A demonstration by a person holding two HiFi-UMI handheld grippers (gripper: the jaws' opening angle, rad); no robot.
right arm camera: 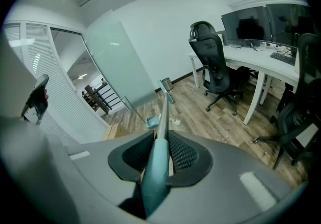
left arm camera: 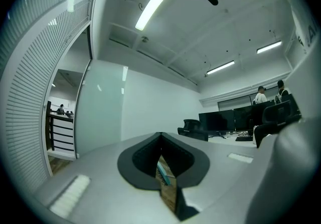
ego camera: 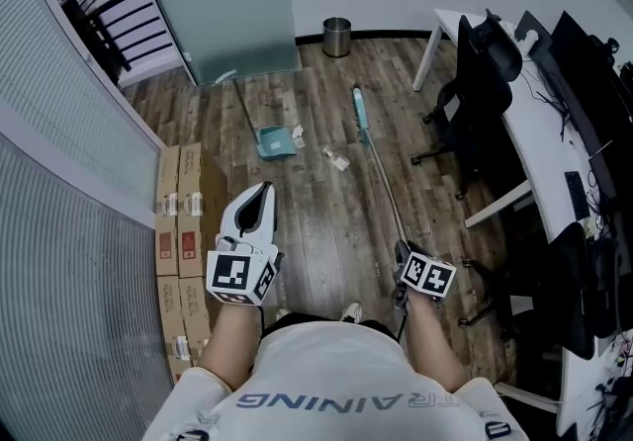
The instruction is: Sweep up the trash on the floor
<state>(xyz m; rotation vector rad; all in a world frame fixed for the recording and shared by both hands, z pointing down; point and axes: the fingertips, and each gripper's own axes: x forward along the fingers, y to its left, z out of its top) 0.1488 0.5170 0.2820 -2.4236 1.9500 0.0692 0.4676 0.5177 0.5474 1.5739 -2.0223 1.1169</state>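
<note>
The person stands on the wooden floor [ego camera: 326, 231] with 2 grippers held out in front. The left gripper [ego camera: 263, 190] points level, and its fingers [left arm camera: 140, 157] are pressed together at the tips with nothing between them. Only a thin slit of floor shows through lower down. The right gripper [ego camera: 404, 256] tilts downward, and its fingers [right arm camera: 185, 155] are clamped around the teal grip of a broom [ego camera: 381, 177]. The long handle runs straight out from them, away from the person. The broom's teal head rests on the floor well ahead of the right fingers. The trash [ego camera: 337, 161], small white scraps, lies on the floor just left of the handle, between the right fingers and the broom head. A teal dustpan [ego camera: 274, 142] sits on the floor ahead of the left fingers. It is near the scraps but apart from them, with one more white scrap just beside its right edge, and its thin handle slants away toward the glass door. Far beyond both sets of fingers a metal bin [ego camera: 337, 36] stands against the back wall. Cardboard boxes [ego camera: 178, 221] line the wall left of the left fingers. A white desk [ego camera: 534, 132] with monitors and black office chairs [ego camera: 480, 83] fills the space right of the right fingers.
</note>
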